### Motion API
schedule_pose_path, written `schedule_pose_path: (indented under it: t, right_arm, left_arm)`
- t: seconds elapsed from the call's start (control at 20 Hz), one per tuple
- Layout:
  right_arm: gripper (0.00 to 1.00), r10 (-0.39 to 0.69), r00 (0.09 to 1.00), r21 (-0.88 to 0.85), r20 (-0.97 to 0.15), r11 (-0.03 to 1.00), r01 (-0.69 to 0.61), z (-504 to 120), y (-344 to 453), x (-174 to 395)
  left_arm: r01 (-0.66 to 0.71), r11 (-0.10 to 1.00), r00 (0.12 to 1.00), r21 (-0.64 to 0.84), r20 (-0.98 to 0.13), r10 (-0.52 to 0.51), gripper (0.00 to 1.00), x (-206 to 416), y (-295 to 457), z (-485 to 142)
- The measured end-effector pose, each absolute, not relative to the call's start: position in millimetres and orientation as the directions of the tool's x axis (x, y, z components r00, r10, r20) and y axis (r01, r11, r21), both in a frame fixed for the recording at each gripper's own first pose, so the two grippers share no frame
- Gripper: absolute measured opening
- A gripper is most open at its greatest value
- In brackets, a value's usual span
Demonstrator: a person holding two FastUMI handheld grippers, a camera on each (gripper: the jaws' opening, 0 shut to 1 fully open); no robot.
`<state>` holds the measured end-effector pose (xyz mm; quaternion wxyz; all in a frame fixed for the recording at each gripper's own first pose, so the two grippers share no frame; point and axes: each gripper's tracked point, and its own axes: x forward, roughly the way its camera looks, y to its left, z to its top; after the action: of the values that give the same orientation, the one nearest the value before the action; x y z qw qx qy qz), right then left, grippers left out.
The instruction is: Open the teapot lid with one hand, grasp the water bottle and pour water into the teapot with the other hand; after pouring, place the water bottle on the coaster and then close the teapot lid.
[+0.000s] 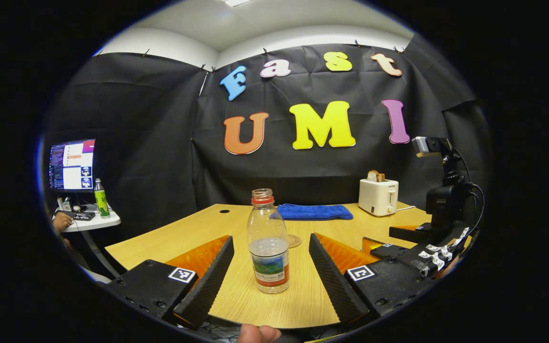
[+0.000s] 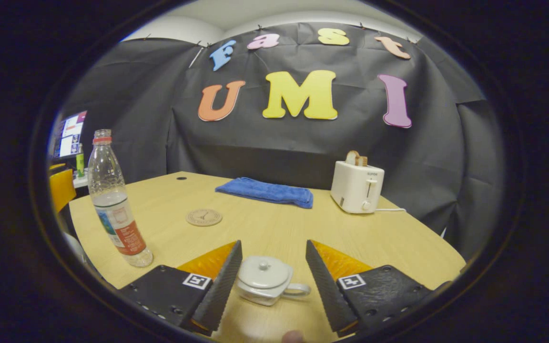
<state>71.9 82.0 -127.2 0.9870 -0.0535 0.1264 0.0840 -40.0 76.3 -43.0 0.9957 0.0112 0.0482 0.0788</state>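
**Nothing started yet: lid on, bottle standing free**

By my reading the task is at its very beginning. The teapot (image 2: 265, 280) sits on the desk (image 2: 274, 228) with its lid (image 2: 263, 271) in place, framed between the fingers of the right tongs (image 2: 272, 264), which stand apart and touch neither pot nor lid. The water bottle (image 1: 268, 240) stands upright, cap off, partly filled, between the fingers of the left tongs (image 1: 270, 264); those too are spread wide and clear of it. So every step is left: lifting the lid, gripping the bottle, pouring, setting the bottle on the coaster (image 2: 203, 217), closing the pot.

Taking the coaster as the landmark: in the right gripper view the bottle stands to its left and nearer the camera, the teapot nearer the camera and a little right. Beyond the coaster lies a folded blue towel (image 2: 267, 191), and right of that a white toaster (image 2: 356, 186) with bread in its slot (both well apart from the coaster). The coaster itself is bare, and nothing lies between it and the bottle, so I judge the path open.
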Motion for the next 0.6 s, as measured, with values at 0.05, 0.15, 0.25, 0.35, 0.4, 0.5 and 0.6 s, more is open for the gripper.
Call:
schedule_pose_path:
  t: [0.05, 0.15, 0.25, 0.35, 0.4, 0.5, 0.6]
  right_arm:
    - [0.76, 0.156, 0.952, -0.092, -0.263, 0.978, -0.186, -128.3, 84.4, 73.0]
    - [0.58, 0.168, 0.949, -0.099, -0.265, 0.975, -0.2, -130.0, 90.2, 74.3]
    - [0.45, 0.159, 0.95, -0.115, -0.267, 0.974, -0.196, -130.5, 92.2, 74.3]
    - [0.15, 0.137, 0.957, -0.116, -0.255, 0.978, -0.172, -128.6, 86.9, 73.9]
    - [0.1, 0.143, 0.954, -0.096, -0.264, 0.98, -0.174, -131.7, 87.2, 74.6]
    - [0.06, 0.159, 0.95, -0.077, -0.268, 0.98, -0.185, -132.3, 88.7, 75.0]
    - [0.0, 0.165, 0.947, -0.083, -0.275, 0.977, -0.195, -131.7, 89.1, 75.6]
  left_arm:
    - [-0.159, 0.987, 0.982, 0.026, -0.099, 0.161, 0.99, -40.4, 80.0, -44.7]
    - [-0.16, 0.987, 0.98, 0.022, -0.113, 0.161, 0.99, -38.8, 84.6, -50.1]
    - [-0.161, 0.987, 0.979, 0.016, -0.121, 0.162, 0.99, -37.9, 89.3, -53.2]
    - [-0.162, 0.987, 0.979, 0.006, -0.127, 0.161, 0.99, -38.5, 93.9, -56.6]
    - [-0.16, 0.987, 0.979, -0.002, -0.129, 0.159, 0.99, -37.7, 95.6, -57.9]
    - [-0.151, 0.988, 0.98, -0.021, -0.135, 0.147, 0.99, -35.0, 97.1, -62.1]
    - [-0.13, 0.991, 0.982, -0.035, -0.146, 0.123, 0.99, -32.9, 95.3, -66.3]
